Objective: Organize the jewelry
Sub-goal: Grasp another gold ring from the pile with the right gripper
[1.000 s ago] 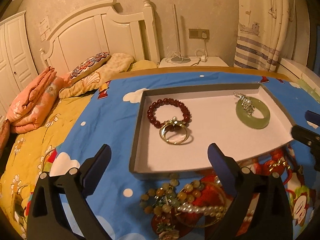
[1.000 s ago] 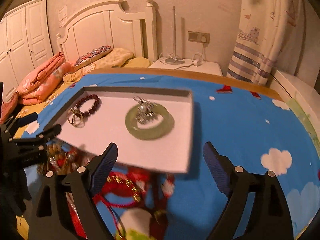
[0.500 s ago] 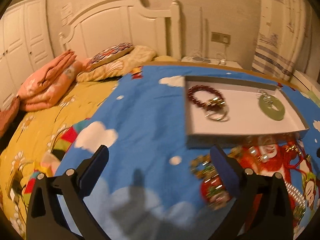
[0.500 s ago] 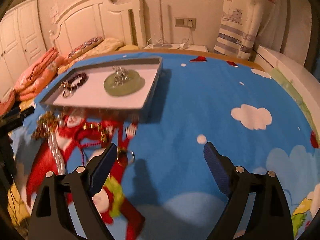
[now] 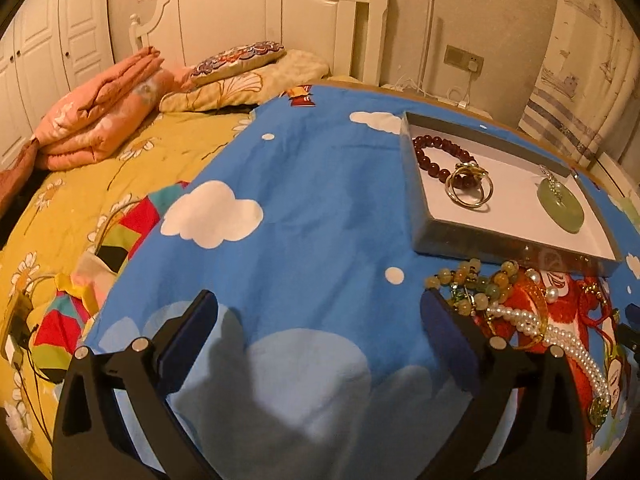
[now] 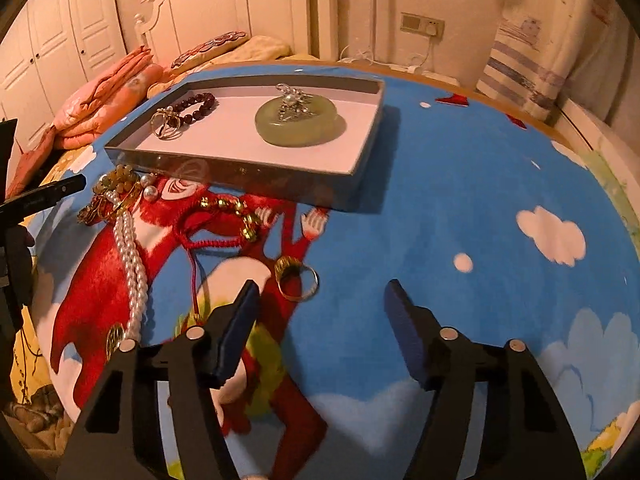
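A shallow grey tray (image 6: 224, 178) (image 5: 500, 246) holds a dark red bead bracelet (image 6: 196, 106) (image 5: 432, 160), gold rings (image 6: 166, 126) (image 5: 470, 190) and a green jade disc (image 6: 300, 126) (image 5: 562, 206) with a silver brooch on top. In front of the tray loose jewelry lies on the blue cloth: a pearl necklace (image 6: 132, 264) (image 5: 568, 340), yellow-green beads (image 5: 470, 284), a red cord with gold beads (image 6: 224, 216). A gold ring (image 6: 298, 282) lies just beyond my right gripper (image 6: 320, 300), whose jaws are closing with nothing between them. My left gripper (image 5: 320, 312) is open over bare cloth.
The blue cartoon cloth (image 5: 304, 184) covers a table beside a bed with a yellow quilt (image 5: 80, 184), folded orange blankets (image 5: 100, 120) and pillows. A white headboard (image 5: 248, 20), wardrobe doors, a wall socket (image 6: 422, 26) and a striped curtain stand behind.
Both grippers drew back from the tray and sank toward the cloth. The left one swung left, so the tray is now at its right. The right gripper's jaws have narrowed near the gold ring.
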Motion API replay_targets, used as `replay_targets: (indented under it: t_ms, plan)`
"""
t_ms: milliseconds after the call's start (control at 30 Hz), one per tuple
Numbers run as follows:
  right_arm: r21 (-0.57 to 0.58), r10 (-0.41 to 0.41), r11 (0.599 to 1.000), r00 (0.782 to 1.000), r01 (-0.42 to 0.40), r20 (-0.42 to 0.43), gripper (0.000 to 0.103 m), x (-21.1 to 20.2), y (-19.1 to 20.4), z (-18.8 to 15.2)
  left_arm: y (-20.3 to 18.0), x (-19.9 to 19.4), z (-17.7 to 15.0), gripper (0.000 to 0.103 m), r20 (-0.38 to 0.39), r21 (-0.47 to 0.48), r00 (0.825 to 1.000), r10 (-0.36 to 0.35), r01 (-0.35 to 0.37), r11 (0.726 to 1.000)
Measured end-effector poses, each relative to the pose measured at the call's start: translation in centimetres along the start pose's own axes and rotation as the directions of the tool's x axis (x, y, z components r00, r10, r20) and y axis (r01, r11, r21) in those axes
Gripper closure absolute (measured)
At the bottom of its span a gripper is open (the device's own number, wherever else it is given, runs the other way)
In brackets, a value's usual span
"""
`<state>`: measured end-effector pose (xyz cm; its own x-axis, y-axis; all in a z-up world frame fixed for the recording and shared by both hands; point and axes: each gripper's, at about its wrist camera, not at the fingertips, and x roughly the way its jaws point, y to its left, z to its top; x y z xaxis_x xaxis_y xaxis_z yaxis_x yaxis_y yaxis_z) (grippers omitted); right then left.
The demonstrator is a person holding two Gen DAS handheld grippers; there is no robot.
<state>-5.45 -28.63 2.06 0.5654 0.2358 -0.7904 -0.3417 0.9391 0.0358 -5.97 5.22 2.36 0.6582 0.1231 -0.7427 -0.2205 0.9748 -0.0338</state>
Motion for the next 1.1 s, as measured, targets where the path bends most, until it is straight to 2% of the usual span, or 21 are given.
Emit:
replay_targets:
  t_ms: [167,367,500,600,667,767,833,867,933,1000,1033,1100]
  plan:
    - [-0.041,-0.001,0.999,1.000,0.001,-0.001,0.048,0.6,1.0,0.8,1.3,-0.1,-0.1,0.003,0.012,-0.064,0.998,-0.060,0.061,0.996]
    - [-0.051,-0.004,0.999,1.000,0.004,0.000,0.048,0.7,1.5,1.2,2.1,0.5,0.0,0.003,-0.016,-0.119,0.995,-0.100,0.097,0.988]
    - [-0.047,0.002,0.999,1.000,-0.002,-0.006,0.048,0.9,1.5,1.3,2.1,0.5,-0.2,0.003,-0.009,-0.123,0.994,-0.107,0.105,0.987]
    - [-0.052,0.010,0.999,1.000,-0.010,0.005,0.062,0.6,1.6,1.0,2.2,0.0,-0.3,0.003,0.021,-0.126,0.993,-0.113,0.114,0.985]
    - [-0.051,0.013,0.999,1.000,-0.012,0.013,0.081,0.3,1.7,0.7,1.8,-0.9,-0.3,0.003,0.063,-0.112,0.992,-0.108,0.115,0.987]
    - [-0.035,0.023,0.999,1.000,-0.022,0.020,0.081,0.0,1.6,0.3,-0.5,-2.3,-0.4,0.003,0.088,-0.001,0.983,-0.161,0.161,0.987]
    - [-0.014,0.022,1.000,0.999,-0.021,0.027,0.081,-0.4,1.3,0.0,-3.1,-2.9,-0.6,0.003,0.062,0.078,0.970,-0.236,0.231,0.970]
    - [-0.004,0.019,1.000,0.999,-0.019,0.033,0.081,-0.5,1.2,-0.1,-5.1,-3.4,-0.8,0.003,0.043,0.142,0.958,-0.283,0.275,0.951]
    - [0.016,0.015,1.000,0.999,-0.016,0.047,0.081,-0.8,0.8,-0.2,-8.6,-4.1,-1.2,0.003,0.012,0.259,0.940,-0.340,0.325,0.909]
    - [0.036,0.013,0.999,0.998,-0.015,0.059,0.081,-1.1,0.4,-0.2,-12.5,-4.5,-1.6,0.003,-0.031,0.370,0.923,-0.383,0.367,0.854]
    - [0.046,0.011,0.999,0.998,-0.014,0.067,0.081,-1.2,0.2,-0.3,-14.6,-4.6,-1.8,0.003,-0.065,0.417,0.910,-0.410,0.398,0.817]
    - [0.056,0.014,0.998,0.997,-0.018,0.078,0.081,-1.6,-0.1,-0.4,-17.3,-4.3,-1.8,0.003,-0.097,0.459,0.898,-0.429,0.423,0.781]
